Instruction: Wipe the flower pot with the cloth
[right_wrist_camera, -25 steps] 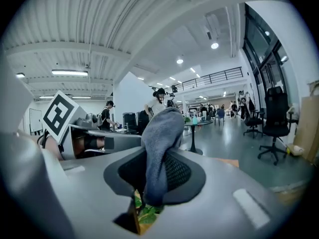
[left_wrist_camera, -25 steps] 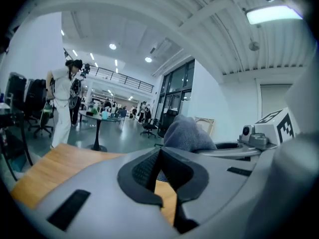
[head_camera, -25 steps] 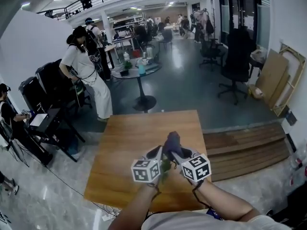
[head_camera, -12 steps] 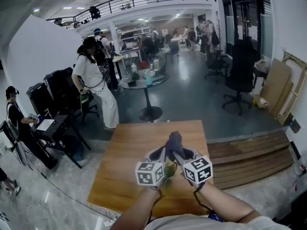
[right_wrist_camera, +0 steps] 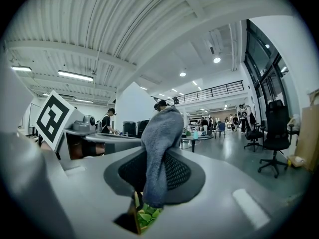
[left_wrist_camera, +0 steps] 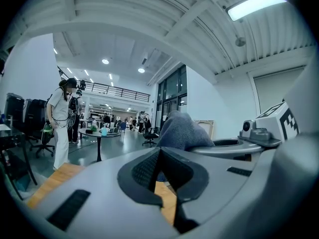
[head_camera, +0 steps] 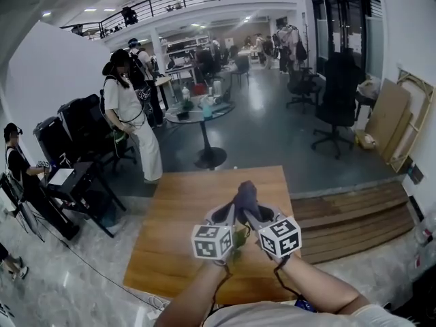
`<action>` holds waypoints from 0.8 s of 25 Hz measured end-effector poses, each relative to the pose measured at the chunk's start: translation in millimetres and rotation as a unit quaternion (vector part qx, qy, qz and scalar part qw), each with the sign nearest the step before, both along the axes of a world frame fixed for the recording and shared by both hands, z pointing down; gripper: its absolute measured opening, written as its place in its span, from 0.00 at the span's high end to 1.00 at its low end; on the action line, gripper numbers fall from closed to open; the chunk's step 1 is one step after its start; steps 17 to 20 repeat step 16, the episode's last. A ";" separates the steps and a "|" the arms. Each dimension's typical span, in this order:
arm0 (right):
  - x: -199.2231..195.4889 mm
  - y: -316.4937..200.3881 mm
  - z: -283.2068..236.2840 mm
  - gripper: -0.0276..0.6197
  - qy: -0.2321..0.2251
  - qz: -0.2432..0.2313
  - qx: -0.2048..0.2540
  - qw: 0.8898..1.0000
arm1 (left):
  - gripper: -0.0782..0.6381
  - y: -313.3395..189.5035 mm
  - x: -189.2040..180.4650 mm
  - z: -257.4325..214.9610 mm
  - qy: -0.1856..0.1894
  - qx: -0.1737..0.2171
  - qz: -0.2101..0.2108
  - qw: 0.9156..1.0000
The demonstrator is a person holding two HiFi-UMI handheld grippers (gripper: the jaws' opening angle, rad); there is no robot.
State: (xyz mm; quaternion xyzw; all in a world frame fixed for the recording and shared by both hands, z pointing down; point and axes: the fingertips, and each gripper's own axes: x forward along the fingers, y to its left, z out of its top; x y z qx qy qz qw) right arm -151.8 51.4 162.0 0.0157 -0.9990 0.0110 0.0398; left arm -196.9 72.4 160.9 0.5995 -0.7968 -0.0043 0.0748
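Over the wooden table (head_camera: pixel 177 210) both grippers are held tip to tip. My right gripper (head_camera: pixel 253 213) (right_wrist_camera: pixel 154 168) is shut on a grey cloth (head_camera: pixel 245 195) (right_wrist_camera: pixel 159 143), which stands up above its jaws and hangs a little below them. My left gripper (head_camera: pixel 228 215) (left_wrist_camera: pixel 157 153) is shut, and nothing shows between its pads. The cloth (left_wrist_camera: pixel 182 131) rises just behind it to the right. Green leaves (head_camera: pixel 237 238) (right_wrist_camera: pixel 148 215) of the plant show under and between the grippers. The grippers hide the pot itself.
The table ends at a wooden step (head_camera: pixel 347 216) on the right. A round table (head_camera: pixel 203 111), office chairs (head_camera: pixel 337 101) and several people (head_camera: pixel 129 107) stand on the floor beyond the table's far edge.
Both grippers stay pressed together with the cloth between them, shifting only slightly over the table. The head view has moved a little.
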 end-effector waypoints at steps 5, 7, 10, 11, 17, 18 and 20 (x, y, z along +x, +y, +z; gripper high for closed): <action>-0.6 0.9 3.3 0.85 0.001 0.003 0.001 1.000 | 0.88 0.5 -0.4 4.1 0.002 0.001 0.000 1.000; -2.7 2.2 2.2 0.85 0.002 0.005 0.000 1.000 | 0.88 1.9 -2.8 2.5 0.004 0.003 0.000 1.000; -2.9 1.7 3.0 0.85 0.002 0.006 0.001 1.000 | 0.88 1.7 -3.0 2.9 0.004 0.006 0.000 1.000; -2.6 1.0 4.5 0.85 0.002 0.006 0.002 1.000 | 0.88 1.0 -2.8 4.6 0.004 0.007 0.000 1.000; -7.0 -2.1 9.4 0.85 0.000 0.005 0.002 1.000 | 0.88 -2.9 -7.4 10.2 0.004 0.007 -0.001 1.000; -7.0 -2.1 9.4 0.85 0.000 0.005 0.002 1.000 | 0.88 -2.9 -7.4 10.2 0.004 0.007 -0.001 1.000; -7.0 -2.1 9.4 0.85 0.000 0.005 0.002 1.000 | 0.88 -2.9 -7.4 10.2 0.004 0.007 -0.001 1.000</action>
